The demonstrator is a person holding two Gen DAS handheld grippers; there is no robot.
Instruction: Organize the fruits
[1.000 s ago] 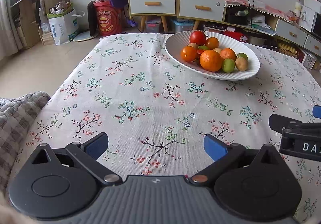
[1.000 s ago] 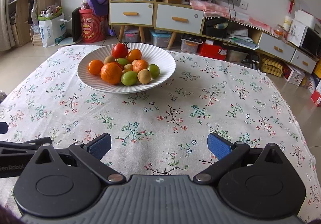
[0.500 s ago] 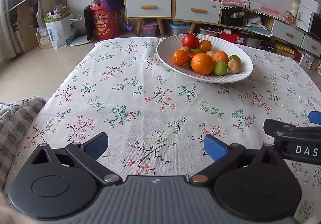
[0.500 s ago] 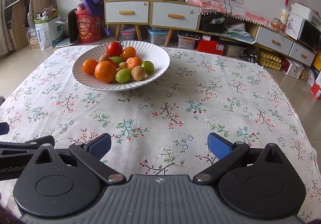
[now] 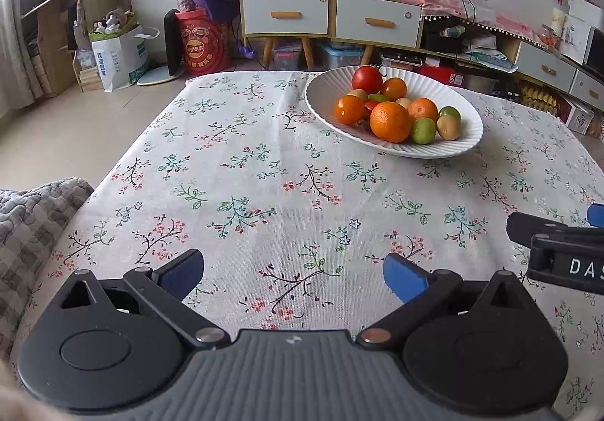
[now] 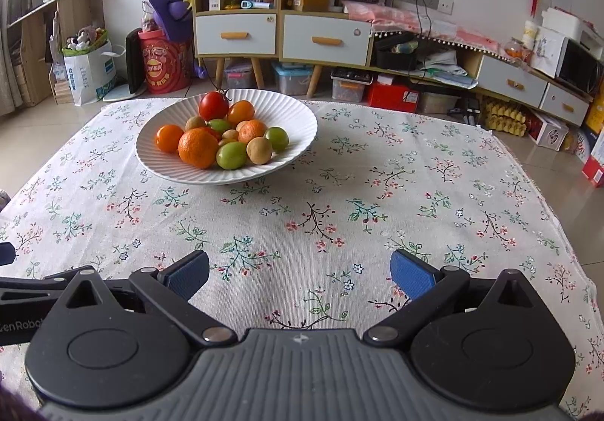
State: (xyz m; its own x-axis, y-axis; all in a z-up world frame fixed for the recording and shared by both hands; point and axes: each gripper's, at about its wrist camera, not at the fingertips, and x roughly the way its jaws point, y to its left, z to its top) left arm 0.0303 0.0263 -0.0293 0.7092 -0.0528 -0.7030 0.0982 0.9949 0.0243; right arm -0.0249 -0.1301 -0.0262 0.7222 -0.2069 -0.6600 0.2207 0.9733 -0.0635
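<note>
A white ribbed bowl (image 5: 468, 119) stands at the far side of the table; it also shows in the right wrist view (image 6: 298, 119). It holds a red tomato (image 6: 213, 105), a big orange (image 6: 197, 148), smaller oranges, green fruits (image 6: 231, 155) and brownish ones. My left gripper (image 5: 293, 275) is open and empty above the near tablecloth. My right gripper (image 6: 300, 275) is open and empty, also over the near tablecloth, well short of the bowl. The right gripper's side shows at the right edge of the left wrist view (image 5: 558, 251).
A floral tablecloth (image 6: 339, 217) covers the table. A grey checked cushion (image 5: 26, 232) lies at the table's near left edge. Cabinets, a red bin (image 6: 164, 60) and boxes stand on the floor beyond the far edge.
Both grippers have drawn back and tilted up slightly; the bowl sits a little farther away and more of the room shows. Both stay open and empty.
</note>
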